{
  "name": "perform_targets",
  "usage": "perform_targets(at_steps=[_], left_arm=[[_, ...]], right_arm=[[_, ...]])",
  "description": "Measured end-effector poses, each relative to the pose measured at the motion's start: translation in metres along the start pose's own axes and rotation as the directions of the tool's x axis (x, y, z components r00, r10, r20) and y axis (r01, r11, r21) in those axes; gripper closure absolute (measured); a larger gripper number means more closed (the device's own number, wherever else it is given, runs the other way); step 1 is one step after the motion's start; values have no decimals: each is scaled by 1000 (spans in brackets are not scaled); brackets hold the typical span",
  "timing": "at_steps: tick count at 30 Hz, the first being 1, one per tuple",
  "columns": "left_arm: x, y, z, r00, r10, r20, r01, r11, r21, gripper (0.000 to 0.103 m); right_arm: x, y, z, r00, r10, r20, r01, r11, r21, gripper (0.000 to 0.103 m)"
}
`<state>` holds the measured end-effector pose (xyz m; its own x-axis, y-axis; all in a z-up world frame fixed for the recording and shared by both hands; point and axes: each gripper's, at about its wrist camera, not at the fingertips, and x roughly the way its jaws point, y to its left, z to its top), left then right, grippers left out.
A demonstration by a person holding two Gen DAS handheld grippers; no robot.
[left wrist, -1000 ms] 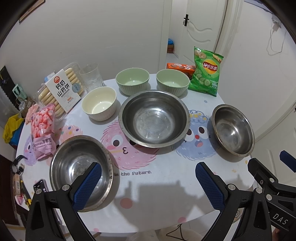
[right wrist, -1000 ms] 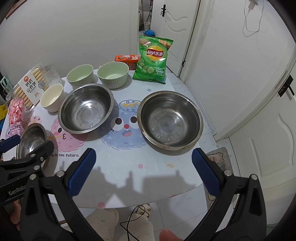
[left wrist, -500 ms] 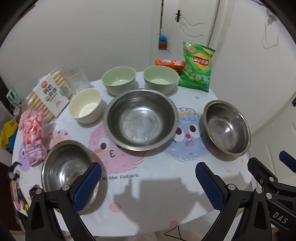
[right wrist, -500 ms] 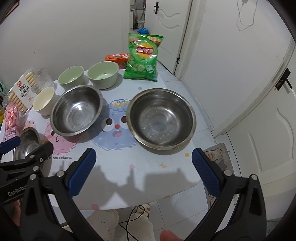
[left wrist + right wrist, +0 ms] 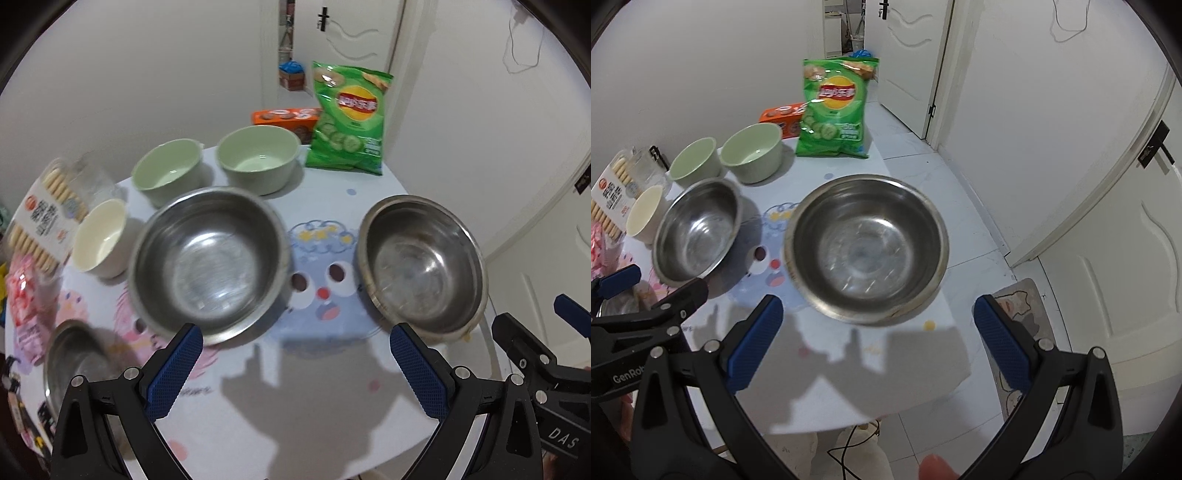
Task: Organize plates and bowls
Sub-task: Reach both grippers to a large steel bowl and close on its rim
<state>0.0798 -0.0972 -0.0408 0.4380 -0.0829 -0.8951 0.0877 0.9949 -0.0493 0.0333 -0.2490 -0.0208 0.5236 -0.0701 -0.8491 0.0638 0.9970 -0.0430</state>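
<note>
L claw (image 5: 291, 363) wide, empty, over desk (image 5: 332, 406) btwn 2 steel bowls (image 5: 208, 264). R claw (image 5: 879, 343) wide, empty, near big steel bowl (image 5: 866, 247).

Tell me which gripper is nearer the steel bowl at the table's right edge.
Right. The right gripper hangs open directly before that steel bowl; the left gripper, also open, sits left of it, facing the middle bowl.

— What sort of place is this?

— A home, a small dining corner. The round surface (image 5: 325, 424) wears a cartoon-printed cloth, with a crisp bag (image 5: 833, 110) and biscuit box (image 5: 783, 120) at its far edge.

— Anything else?

— White panelled doors (image 5: 1108, 229), plain white walls, pale floor tiles (image 5: 960, 177) and a printed mat (image 5: 1023, 306) beside the surface.
</note>
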Motion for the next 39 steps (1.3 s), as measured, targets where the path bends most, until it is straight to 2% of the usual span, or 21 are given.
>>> perform_targets(at_steps=[4,11,12,14,16,23,24,26,29,32,34,39], left_arm=[[30,-17,12,999,-6,-43,5,1000,-3,0],[78,-41,19,993,-19,-119,17,1000,-22,3],[82,-43,19,992,-24,-124,21,1000,-23,6],[92,-51,19,989,-37,-143,35,999,-18,12],[98,-56,20,985,-50,-165,48,999,-17,18],[117,-69,24,976,-64,-210,64,998,-7,45],[119,-70,25,974,-67,-218,68,998,-4,54],[121,-72,26,971,-73,-229,74,997,-3,62],[126,-73,28,971,-56,-231,59,998,7,69],[129,-71,30,973,-24,-229,26,1000,4,81],[131,-69,32,972,-45,-231,43,999,-15,82],[126,-64,30,977,-54,-206,47,998,-36,83]], right_arm=[[28,-20,11,1000,15,-28,-15,1000,6,0],[83,-46,20,988,62,-142,-62,998,7,0],[89,-50,20,985,78,-154,-77,997,10,2],[101,-54,20,977,110,-181,-109,994,16,13],[114,-57,21,968,126,-218,-126,992,13,28],[137,-63,26,941,201,-273,-194,979,53,40],[140,-64,27,934,219,-283,-209,976,65,45],[144,-66,27,930,219,-295,-206,976,77,52],[150,-71,28,923,224,-312,-201,974,104,64],[153,-77,28,921,223,-321,-195,974,117,76],[154,-77,29,925,206,-321,-179,978,111,82],[148,-74,29,936,194,-295,-174,980,94,82]])
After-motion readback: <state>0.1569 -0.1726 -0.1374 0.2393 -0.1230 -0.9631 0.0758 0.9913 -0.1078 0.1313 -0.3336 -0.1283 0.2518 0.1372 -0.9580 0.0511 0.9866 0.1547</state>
